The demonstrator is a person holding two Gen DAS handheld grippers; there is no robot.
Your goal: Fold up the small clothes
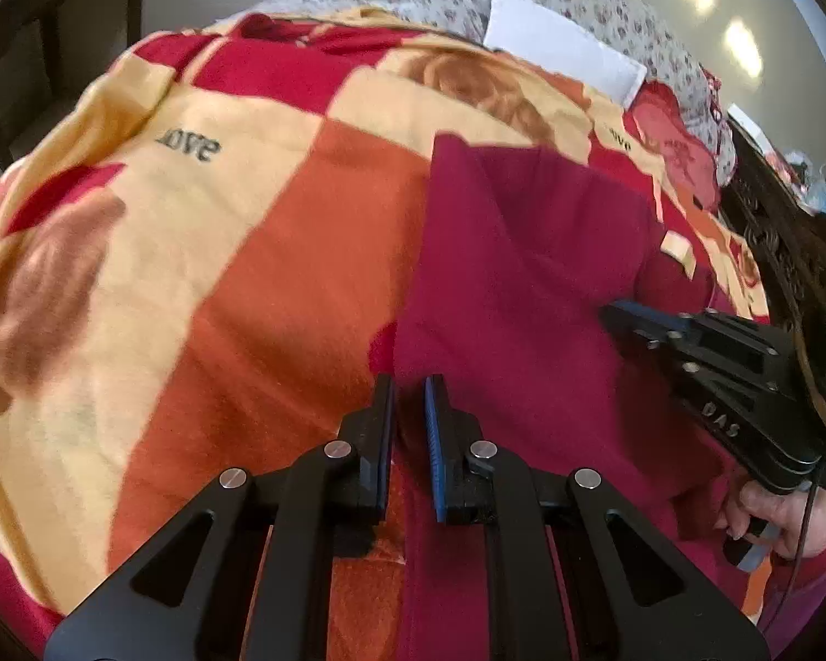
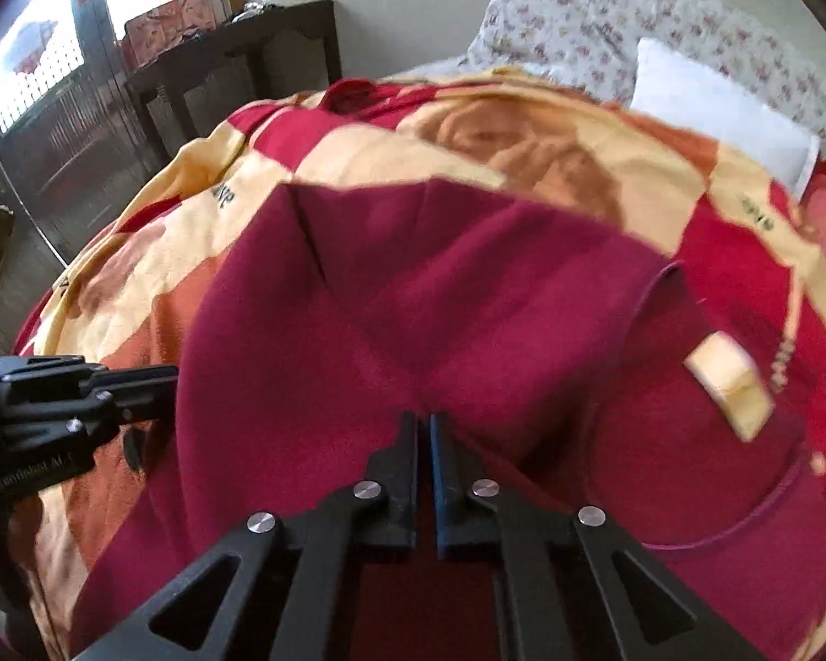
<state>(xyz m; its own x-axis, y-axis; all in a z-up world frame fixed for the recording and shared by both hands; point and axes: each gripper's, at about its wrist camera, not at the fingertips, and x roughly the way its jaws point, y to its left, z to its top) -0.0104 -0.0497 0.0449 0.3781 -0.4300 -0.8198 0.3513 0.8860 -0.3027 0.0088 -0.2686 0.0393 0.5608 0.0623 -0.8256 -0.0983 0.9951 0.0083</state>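
Maroon fabric, a small garment (image 2: 440,297), is spread on a red, orange and cream blanket (image 1: 204,231) covering a bed. The left gripper (image 1: 409,385) is seen at the garment's left edge, its jaws brought together on that edge. The right gripper (image 2: 424,418) is pressed down on the garment's near part with its jaws together; whether cloth is pinched cannot be told. A white pillow (image 2: 721,121) lies beyond.
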